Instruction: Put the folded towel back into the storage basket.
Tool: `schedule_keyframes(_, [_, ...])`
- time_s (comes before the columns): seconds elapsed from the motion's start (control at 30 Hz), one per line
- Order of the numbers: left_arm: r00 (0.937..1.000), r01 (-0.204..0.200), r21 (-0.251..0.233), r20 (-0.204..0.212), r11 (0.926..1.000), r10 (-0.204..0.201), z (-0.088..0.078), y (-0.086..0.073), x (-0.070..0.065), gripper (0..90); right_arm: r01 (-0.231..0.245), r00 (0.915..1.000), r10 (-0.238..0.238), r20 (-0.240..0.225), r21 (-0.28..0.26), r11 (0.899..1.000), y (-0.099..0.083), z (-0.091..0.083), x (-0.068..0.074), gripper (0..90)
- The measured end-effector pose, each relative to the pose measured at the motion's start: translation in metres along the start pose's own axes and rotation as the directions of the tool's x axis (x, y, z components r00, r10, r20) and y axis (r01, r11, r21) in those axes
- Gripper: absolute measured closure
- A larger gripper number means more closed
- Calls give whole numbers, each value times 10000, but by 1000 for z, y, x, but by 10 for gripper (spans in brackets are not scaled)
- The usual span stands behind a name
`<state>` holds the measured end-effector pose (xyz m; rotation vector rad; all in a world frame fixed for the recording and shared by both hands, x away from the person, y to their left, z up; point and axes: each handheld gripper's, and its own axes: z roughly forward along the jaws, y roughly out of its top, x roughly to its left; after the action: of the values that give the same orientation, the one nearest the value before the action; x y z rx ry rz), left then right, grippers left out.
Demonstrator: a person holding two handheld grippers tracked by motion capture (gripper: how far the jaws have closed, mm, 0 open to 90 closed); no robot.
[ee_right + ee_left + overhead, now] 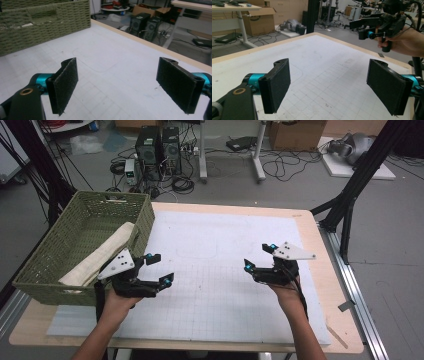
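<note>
Together we hold both two-jaw grippers above the white gridded mat that covers the light wooden desk. Our left gripper hovers near the desk's left edge, its jaws spread wide with nothing between them, just beside the green woven basket standing at the left edge. A rolled cream cloth lies inside that basket. Our right gripper hangs over the mat toward the desk's right edge, its jaws likewise spread apart and empty. The two grippers sit well apart.
</note>
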<state>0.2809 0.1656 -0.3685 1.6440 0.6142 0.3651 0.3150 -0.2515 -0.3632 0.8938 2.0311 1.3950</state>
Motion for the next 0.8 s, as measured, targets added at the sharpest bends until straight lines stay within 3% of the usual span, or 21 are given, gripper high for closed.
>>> schedule_keyframes(0.33, [9995,-212,493,-211,9986,223,15,-18,-4,194,-253,9962,240,840,144,9996,-32,-27,-7,163])
schedule_keyframes(0.8, [9982,-362,901,-453,9953,404,25,-43,-1,191,-512,9859,370,1633,833,9952,-68,-37,-7,163])
